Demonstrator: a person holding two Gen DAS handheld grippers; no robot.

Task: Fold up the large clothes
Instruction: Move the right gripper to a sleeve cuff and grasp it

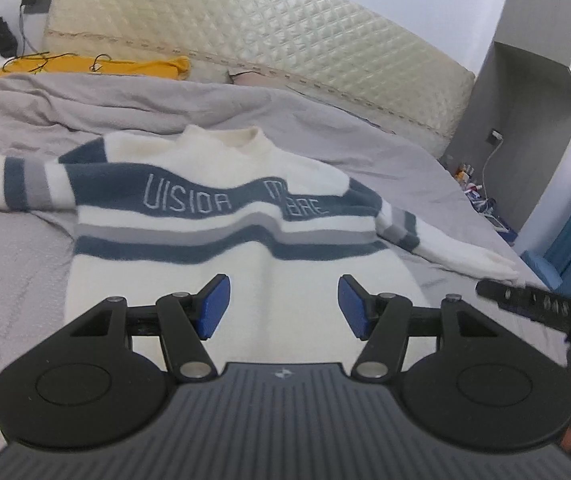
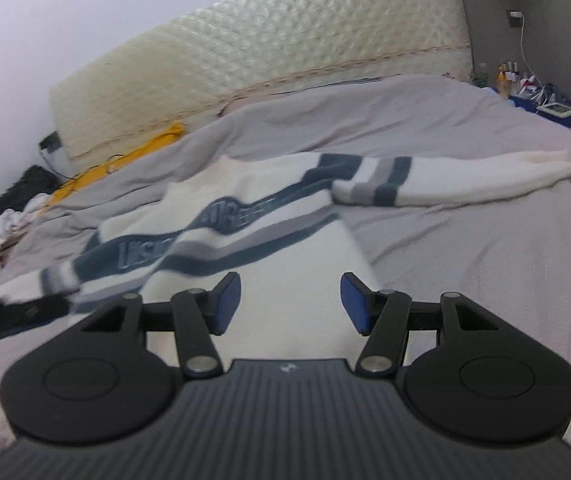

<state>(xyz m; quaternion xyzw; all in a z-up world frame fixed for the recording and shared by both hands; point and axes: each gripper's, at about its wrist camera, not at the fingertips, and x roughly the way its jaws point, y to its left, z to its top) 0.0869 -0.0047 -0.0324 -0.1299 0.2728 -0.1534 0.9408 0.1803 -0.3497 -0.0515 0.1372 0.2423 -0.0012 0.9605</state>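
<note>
Cream sweater (image 1: 221, 264) banded in slate blue and grey, pale lettering stitched on, grey bedsheet (image 1: 13, 264), cream quilted headboard (image 1: 245, 32), possibly yellow cloth (image 1: 97, 65) seen behind, blue pads (image 1: 215, 304).

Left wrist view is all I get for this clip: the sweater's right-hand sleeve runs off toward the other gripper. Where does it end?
Observer: In the right wrist view the sleeve lies stretched out flat on the grey bedsheet, its plain white cuff at the far end, touching nothing else.
Operator: Is the right gripper holding any cloth?
Observer: No. The right gripper is open, both blue pads clear, above the sweater near its hem.
Operator: And what's past the bed on that side?
Observer: A blue bedside shelf with small bottles and a white cable running up to a wall plug.
</note>
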